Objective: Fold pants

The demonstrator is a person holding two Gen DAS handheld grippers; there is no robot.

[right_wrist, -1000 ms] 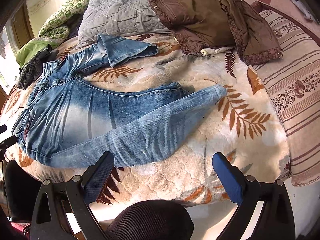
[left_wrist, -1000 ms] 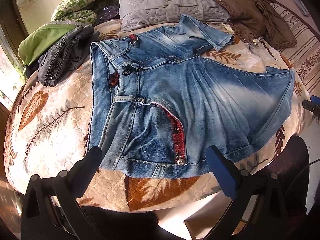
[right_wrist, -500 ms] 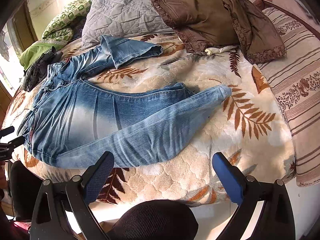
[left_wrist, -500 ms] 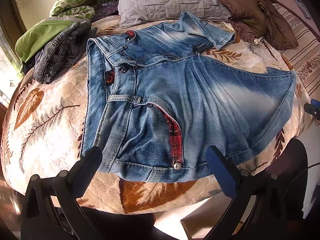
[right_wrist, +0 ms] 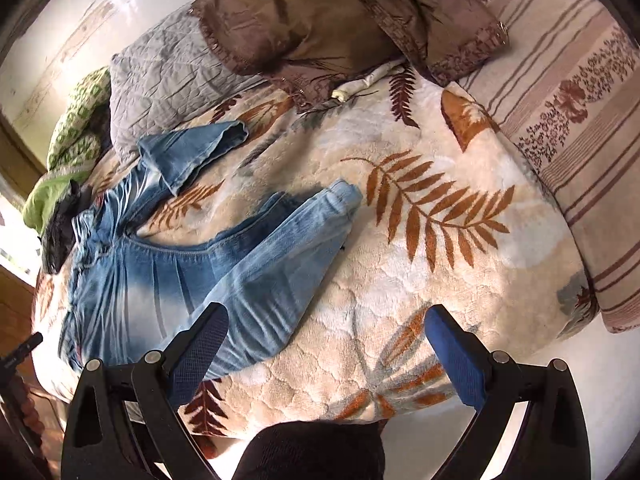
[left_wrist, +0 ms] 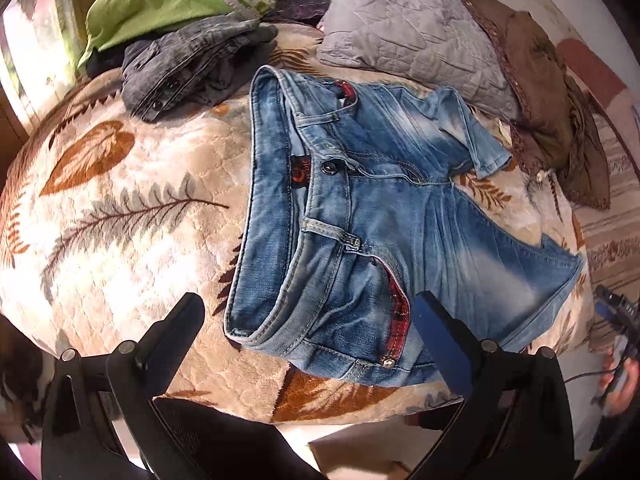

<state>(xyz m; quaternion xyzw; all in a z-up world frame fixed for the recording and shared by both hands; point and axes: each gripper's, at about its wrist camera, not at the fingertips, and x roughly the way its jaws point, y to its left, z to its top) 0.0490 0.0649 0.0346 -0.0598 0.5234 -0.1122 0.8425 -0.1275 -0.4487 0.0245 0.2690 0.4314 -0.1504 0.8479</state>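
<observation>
Right now you are at the very start of the fold: the jeans [left_wrist: 384,232] lie unfolded on the leaf-patterned blanket [left_wrist: 120,208], waistband toward your left and legs trailing to your right, and nothing is gripped. Start at the far left, where a grey garment [left_wrist: 192,64] and a green one [left_wrist: 148,12] are piled near the waistband but apart from it; leave them alone. Your left gripper [left_wrist: 308,324] hangs over the near corner of the waistband with its fingers spread wide and nothing between them, the pocket rivet just inside its right finger. Moving rightward, the legs split: the far leg doubles back on itself toward the grey quilted pillow [right_wrist: 168,76], while the near leg [right_wrist: 280,248] runs out flat, its cuff stopping short of the big orange fern print. Your right gripper [right_wrist: 326,336] is likewise spread and empty, its left finger over the near leg's lower edge and its right finger over bare blanket (so it is not yet centred on cloth). The next move, I judge, calls for pinching the waistband corner and the near leg, then laying one leg over the other, and the curled far leg probably wants straightening first.
</observation>
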